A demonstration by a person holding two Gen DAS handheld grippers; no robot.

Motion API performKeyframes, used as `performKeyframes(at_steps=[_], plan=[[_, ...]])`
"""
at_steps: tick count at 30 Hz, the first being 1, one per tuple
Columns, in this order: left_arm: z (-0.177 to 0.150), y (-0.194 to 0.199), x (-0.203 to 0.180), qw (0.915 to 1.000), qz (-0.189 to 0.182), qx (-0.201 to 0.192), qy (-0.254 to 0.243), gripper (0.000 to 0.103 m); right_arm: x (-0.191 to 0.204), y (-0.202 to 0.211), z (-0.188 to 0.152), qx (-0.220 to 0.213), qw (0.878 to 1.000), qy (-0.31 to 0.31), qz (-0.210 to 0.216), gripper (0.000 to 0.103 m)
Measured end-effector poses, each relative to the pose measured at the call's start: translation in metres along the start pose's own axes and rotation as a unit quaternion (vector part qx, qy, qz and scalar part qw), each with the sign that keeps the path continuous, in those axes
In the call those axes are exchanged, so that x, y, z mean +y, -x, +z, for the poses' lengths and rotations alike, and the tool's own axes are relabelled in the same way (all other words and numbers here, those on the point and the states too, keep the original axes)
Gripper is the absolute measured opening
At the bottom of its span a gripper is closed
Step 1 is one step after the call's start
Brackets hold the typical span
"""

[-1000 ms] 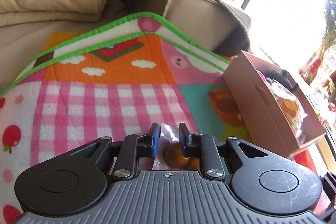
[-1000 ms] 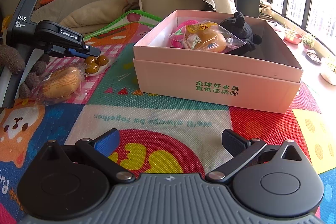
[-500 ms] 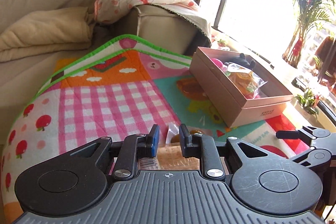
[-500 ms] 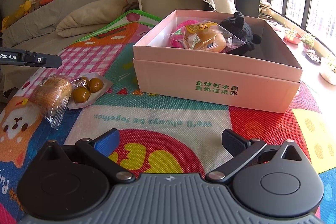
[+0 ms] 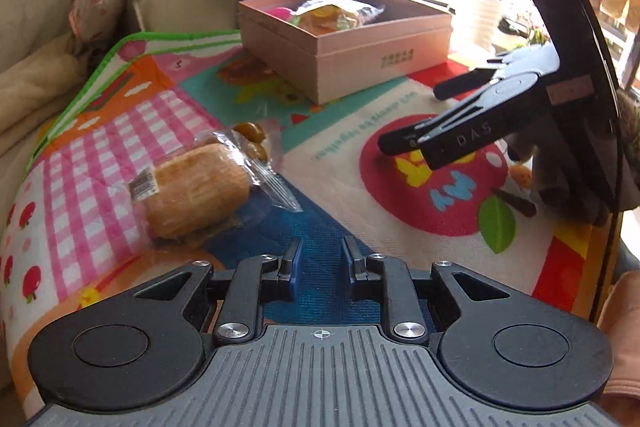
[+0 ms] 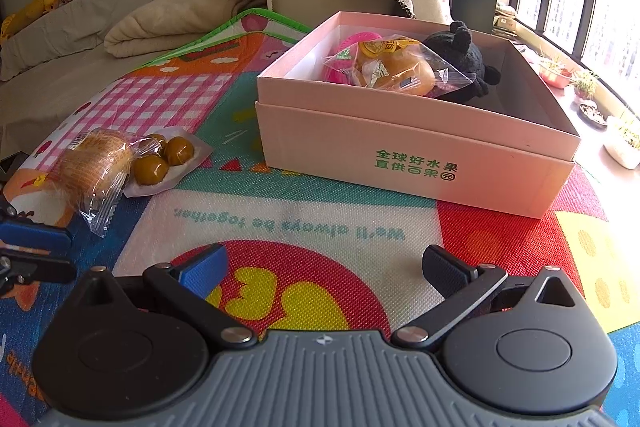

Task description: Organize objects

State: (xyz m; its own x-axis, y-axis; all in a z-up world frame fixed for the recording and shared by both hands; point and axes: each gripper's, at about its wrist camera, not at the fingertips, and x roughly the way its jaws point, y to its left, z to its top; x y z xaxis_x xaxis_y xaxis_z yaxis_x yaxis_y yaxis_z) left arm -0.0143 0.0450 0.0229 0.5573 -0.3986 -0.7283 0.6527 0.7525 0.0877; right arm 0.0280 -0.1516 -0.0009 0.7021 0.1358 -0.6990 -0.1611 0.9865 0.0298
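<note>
Our left tool (image 5: 319, 261) sits narrowly parted and empty; right tool (image 6: 322, 267) gapes wide, empty, facing the box (image 6: 400, 151).

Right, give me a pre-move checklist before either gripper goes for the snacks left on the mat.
1. Left gripper empty: ok, narrow gap, nothing between the fingers.
2. Right gripper open and empty: ok, fingers wide apart.
3. Bread pack reachable: ok, it lies free on the mat, overlapping the egg pack's edge.
4. Egg pack reachable: ok, beside the bread, outside the box.
5. Room in the box: ok, the near part looks unfilled; a bagged snack and black plush sit toward the back.
6. Grippers clear of each other: cannot tell, they are close.
</note>
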Motion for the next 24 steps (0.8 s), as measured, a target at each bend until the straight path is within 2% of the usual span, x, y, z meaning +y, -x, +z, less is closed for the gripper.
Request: performKeyframes(at_steps=[1,3,6,11,13,15,17,20,22,24], plan=[[0.001,-0.001,-0.007,0.9997,0.005,-0.003,-0.023,0.021,0.000,0.000,0.000,0.002,1.000,0.000,0.002,0.103],[0.006,-0.004,-0.014,0.9993,0.000,0.000,-0.037,0.019,-0.001,-0.001,0.001,0.005,1.000,0.001,0.004,0.103],[0.010,-0.009,-0.021,0.9985,-0.046,0.000,-0.029,0.018,-0.001,-0.001,0.001,0.006,1.000,0.002,0.006,0.103],[0.009,-0.008,-0.031,0.9947,-0.096,0.001,-0.039,0.018,-0.003,0.000,0.000,0.003,1.000,-0.003,0.013,0.103],[0.008,-0.006,-0.032,0.9916,-0.120,0.007,-0.046,0.022,-0.004,0.001,0.000,0.001,1.000,-0.007,0.017,0.103],[0.007,0.001,-0.030,0.9898,-0.128,0.007,-0.061,0.026,-0.005,0.001,0.000,0.000,1.000,-0.010,0.020,0.103],[0.008,0.012,-0.021,0.9909,-0.108,-0.011,-0.079,0.027,-0.004,0.001,0.000,0.000,1.000,-0.008,0.018,0.103],[0.019,0.029,0.006,0.9937,-0.029,-0.047,-0.098,0.027,-0.004,0.001,0.000,0.000,1.000,-0.007,0.017,0.103],[0.026,0.031,0.027,0.9929,0.018,-0.048,-0.107,0.027,-0.004,0.001,0.000,0.000,1.000,-0.007,0.017,0.103],[0.032,0.024,0.050,0.9924,0.039,-0.035,-0.112,0.027,-0.003,0.001,0.000,0.000,1.000,-0.006,0.016,0.103]])
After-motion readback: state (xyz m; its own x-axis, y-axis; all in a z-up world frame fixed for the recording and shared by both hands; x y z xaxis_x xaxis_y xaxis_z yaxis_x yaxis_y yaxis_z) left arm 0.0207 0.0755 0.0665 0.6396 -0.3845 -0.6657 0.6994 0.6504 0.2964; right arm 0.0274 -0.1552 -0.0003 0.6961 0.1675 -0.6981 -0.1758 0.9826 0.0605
